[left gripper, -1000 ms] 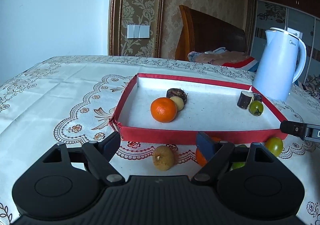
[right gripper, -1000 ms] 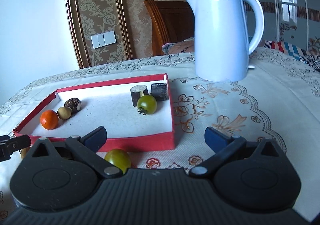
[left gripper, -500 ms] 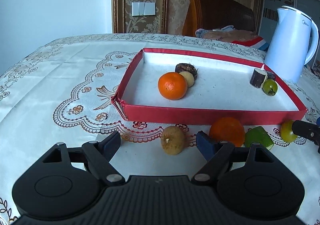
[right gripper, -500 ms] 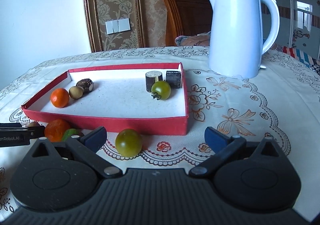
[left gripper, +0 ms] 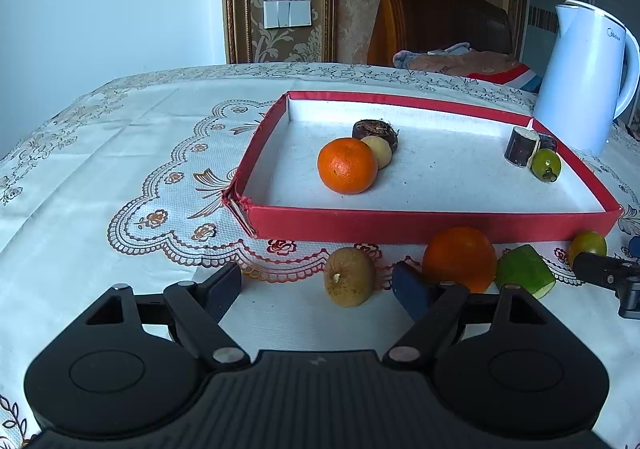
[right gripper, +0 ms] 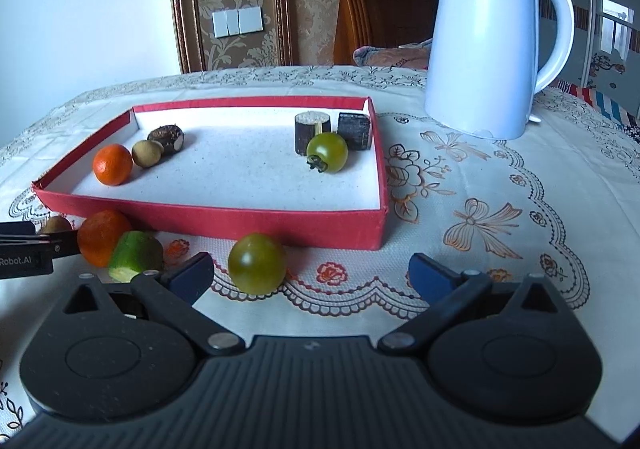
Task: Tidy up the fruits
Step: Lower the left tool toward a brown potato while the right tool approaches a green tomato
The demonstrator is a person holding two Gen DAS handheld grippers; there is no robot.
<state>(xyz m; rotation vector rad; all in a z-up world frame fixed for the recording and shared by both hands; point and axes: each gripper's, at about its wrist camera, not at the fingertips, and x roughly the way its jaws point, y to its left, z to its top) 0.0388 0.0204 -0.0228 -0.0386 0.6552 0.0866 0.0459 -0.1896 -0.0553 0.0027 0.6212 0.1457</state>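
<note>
A red tray (left gripper: 400, 223) (right gripper: 224, 223) with a white floor holds an orange (left gripper: 347, 166), a small tan fruit (left gripper: 378, 151), a dark round fruit (left gripper: 374, 129), two dark cylinder pieces (right gripper: 313, 129) and a green tomato (right gripper: 327, 151). In front of it on the cloth lie a brown longan-like fruit (left gripper: 349, 277), an orange (left gripper: 460, 258), a green cut piece (left gripper: 524, 270) and a green tomato (right gripper: 257, 263). My left gripper (left gripper: 320, 291) is open, the brown fruit between its fingers without touching. My right gripper (right gripper: 310, 275) is open; the loose green tomato sits just ahead between its fingers.
A white electric kettle (right gripper: 490, 49) stands on the embroidered tablecloth (left gripper: 120, 177) right of the tray. A wooden chair (left gripper: 436, 25) with cloth on it is behind the table. The tray's near left corner (left gripper: 238, 209) is torn.
Both views have tilted downward and drawn slightly back, so the loose fruits in front of the tray now show fully. Both grippers stay open; no fruit has moved.
</note>
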